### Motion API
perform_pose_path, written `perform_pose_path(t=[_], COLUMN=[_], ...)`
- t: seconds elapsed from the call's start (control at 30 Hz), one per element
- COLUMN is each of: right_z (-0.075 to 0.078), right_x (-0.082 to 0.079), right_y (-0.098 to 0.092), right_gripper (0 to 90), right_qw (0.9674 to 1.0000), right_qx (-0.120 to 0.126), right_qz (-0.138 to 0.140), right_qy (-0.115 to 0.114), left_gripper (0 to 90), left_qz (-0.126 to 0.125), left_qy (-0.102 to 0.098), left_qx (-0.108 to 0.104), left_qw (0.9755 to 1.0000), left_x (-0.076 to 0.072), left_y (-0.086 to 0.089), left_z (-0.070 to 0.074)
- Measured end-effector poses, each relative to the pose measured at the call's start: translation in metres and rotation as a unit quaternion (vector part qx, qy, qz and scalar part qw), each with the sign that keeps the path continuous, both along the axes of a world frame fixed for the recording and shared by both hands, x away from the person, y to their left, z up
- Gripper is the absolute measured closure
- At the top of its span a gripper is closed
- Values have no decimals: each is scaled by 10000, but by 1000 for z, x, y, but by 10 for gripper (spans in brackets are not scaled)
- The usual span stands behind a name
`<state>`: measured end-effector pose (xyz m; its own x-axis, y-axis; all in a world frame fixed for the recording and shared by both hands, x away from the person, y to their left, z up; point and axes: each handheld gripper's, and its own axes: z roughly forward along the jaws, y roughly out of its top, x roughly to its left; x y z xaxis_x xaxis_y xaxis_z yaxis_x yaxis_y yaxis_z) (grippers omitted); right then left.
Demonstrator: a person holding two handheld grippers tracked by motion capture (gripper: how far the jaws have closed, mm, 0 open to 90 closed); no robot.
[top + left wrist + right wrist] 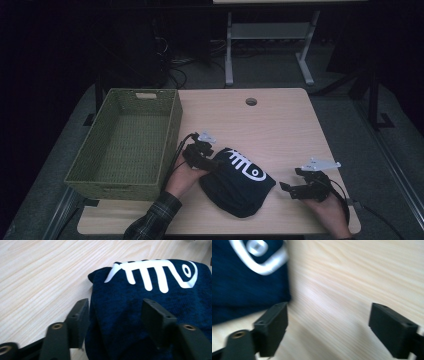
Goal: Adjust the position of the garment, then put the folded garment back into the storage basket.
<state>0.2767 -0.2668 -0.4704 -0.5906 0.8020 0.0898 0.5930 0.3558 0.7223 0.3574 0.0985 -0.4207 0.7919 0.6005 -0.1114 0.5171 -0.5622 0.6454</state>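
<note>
High view: a folded dark navy terry cloth with a white fish-skeleton print lies on the pale wood-grain bench near its front edge, just right of an empty olive-green woven basket, a likely destination for the folded cloth. The left gripper rests at the cloth's left end, its jaws standing wide astride a fold without pressing it. The right gripper sits apart to the cloth's right, its jaws wide over bare bench and holding nothing, which suggests the fold is finished and released.
</note>
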Motion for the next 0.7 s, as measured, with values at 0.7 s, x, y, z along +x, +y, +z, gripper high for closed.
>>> perform_pose_path(t=[0.7], right_z=[-13], right_x=[9], right_y=[-11], right_gripper=[28], right_qw=[9989], right_qx=[-335], right_qz=[-330], right_qy=[-70], left_gripper=[203], left_qz=[-84], left_qy=[424], left_qx=[201], left_qw=[9989], left_x=[12], left_y=[-4], left_z=[-28])
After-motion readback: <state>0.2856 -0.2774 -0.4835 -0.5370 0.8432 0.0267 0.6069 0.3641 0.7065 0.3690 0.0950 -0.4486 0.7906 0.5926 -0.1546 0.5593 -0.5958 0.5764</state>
